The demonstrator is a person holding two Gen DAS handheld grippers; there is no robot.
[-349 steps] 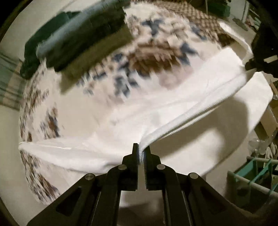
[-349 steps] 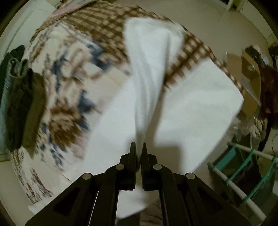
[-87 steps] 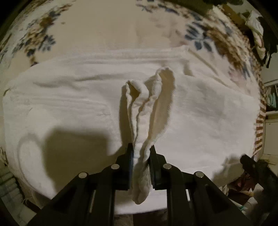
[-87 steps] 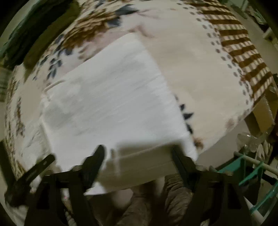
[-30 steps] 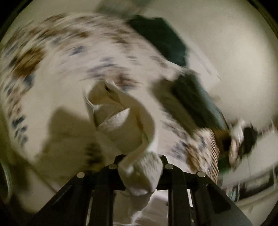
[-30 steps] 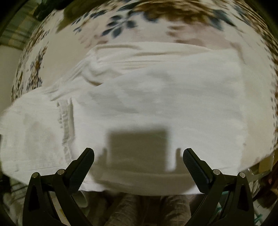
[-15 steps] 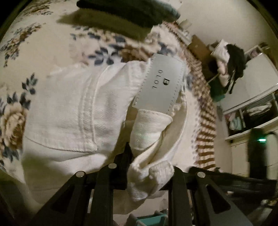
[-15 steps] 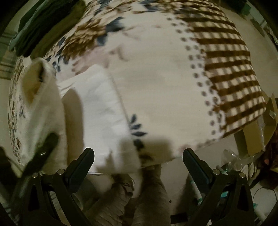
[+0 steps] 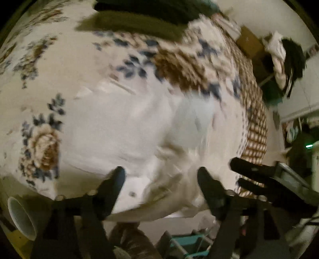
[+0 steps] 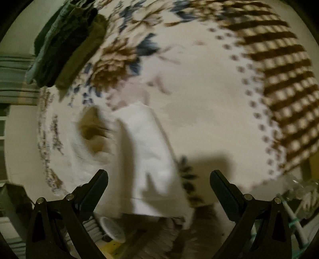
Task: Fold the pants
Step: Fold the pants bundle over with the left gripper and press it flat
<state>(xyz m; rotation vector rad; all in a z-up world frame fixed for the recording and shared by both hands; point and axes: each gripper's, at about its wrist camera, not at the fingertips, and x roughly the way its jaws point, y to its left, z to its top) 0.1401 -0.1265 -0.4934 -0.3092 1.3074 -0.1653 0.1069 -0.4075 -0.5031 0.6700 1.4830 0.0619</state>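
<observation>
The white pants (image 9: 151,131) lie folded in a compact bundle on the flowered bedspread (image 9: 39,79), near its front edge. My left gripper (image 9: 160,179) is open and empty, its jaws wide apart just over the bundle's near edge. The right gripper's dark fingers (image 9: 257,171) show at the right of this view. In the right wrist view the pants (image 10: 147,151) lie left of centre. My right gripper (image 10: 159,179) is open and empty above their near end. Both views are blurred.
A stack of dark folded clothes (image 9: 143,18) lies at the far side of the bed, also in the right wrist view (image 10: 65,41). A brown checked blanket part (image 10: 285,79) lies to the right. A teal drying rack (image 9: 185,245) and a white cup (image 9: 22,217) stand below the bed's edge.
My left gripper has let go of the pants' waistband and opened. The bundle now lies flat on the bed. The right gripper stays open and has shifted over the pants.
</observation>
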